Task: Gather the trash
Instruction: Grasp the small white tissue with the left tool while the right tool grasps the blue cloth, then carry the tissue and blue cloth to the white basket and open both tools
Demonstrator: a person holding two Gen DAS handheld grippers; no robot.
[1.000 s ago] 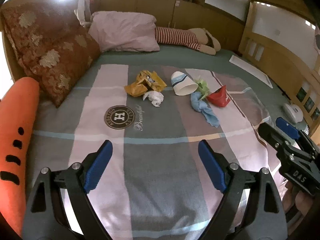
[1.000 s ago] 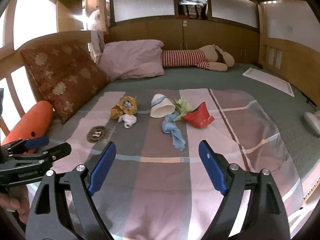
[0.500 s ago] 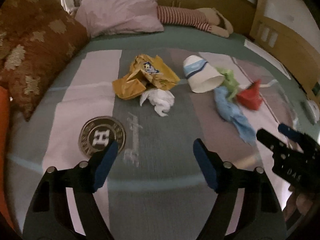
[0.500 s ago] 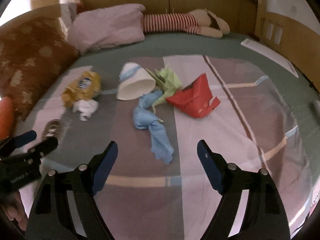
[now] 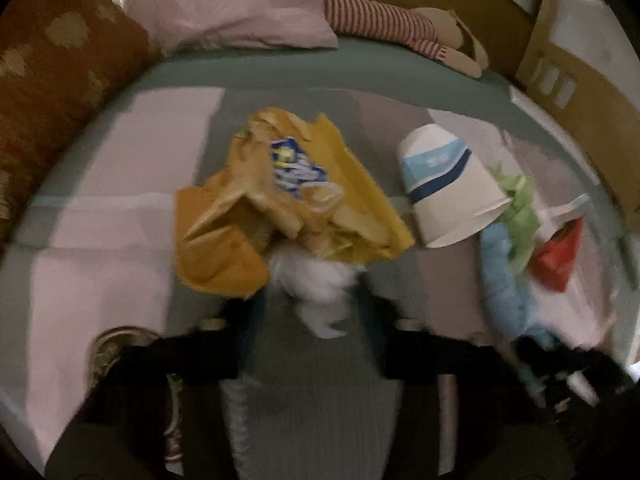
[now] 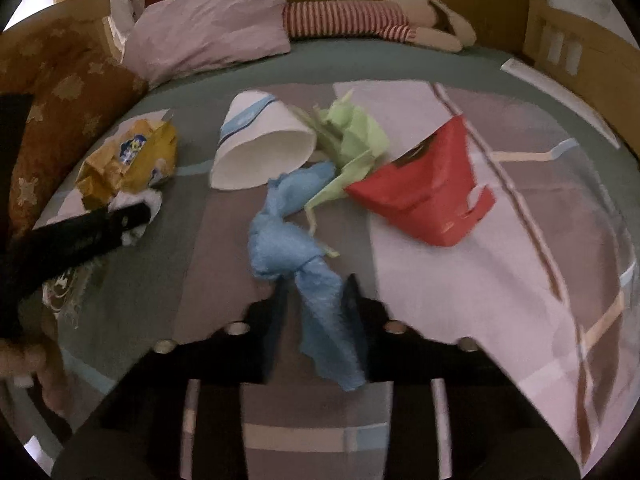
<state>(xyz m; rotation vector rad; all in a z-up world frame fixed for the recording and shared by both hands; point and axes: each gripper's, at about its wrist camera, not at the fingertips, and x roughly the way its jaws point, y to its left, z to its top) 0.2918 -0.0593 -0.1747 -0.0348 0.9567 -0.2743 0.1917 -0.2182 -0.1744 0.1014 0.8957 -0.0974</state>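
Trash lies on the bed blanket point(image 6: 500, 272). My left gripper point(image 5: 310, 304) has its fingers close on either side of a crumpled white tissue point(image 5: 316, 284), just below a yellow snack wrapper point(image 5: 280, 208). My right gripper point(image 6: 316, 300) has its fingers close around the lower end of a blue crumpled cloth point(image 6: 288, 240). Both views are blurred, so I cannot tell whether the fingers are touching. A white paper cup point(image 6: 260, 148) lies on its side; green paper point(image 6: 356, 136) and a red bag point(image 6: 432, 188) lie to its right. The left gripper shows in the right wrist view point(image 6: 132, 216).
A brown patterned cushion point(image 6: 60, 120) stands at the left. A pink pillow point(image 6: 208, 36) and a striped soft toy point(image 6: 360, 20) lie at the head of the bed. Wooden panels point(image 5: 580, 92) run along the right. A round logo point(image 5: 116, 344) is on the blanket.
Both grippers have moved forward and down to the trash. The left fingers have narrowed around the white tissue, the right fingers around the blue cloth.
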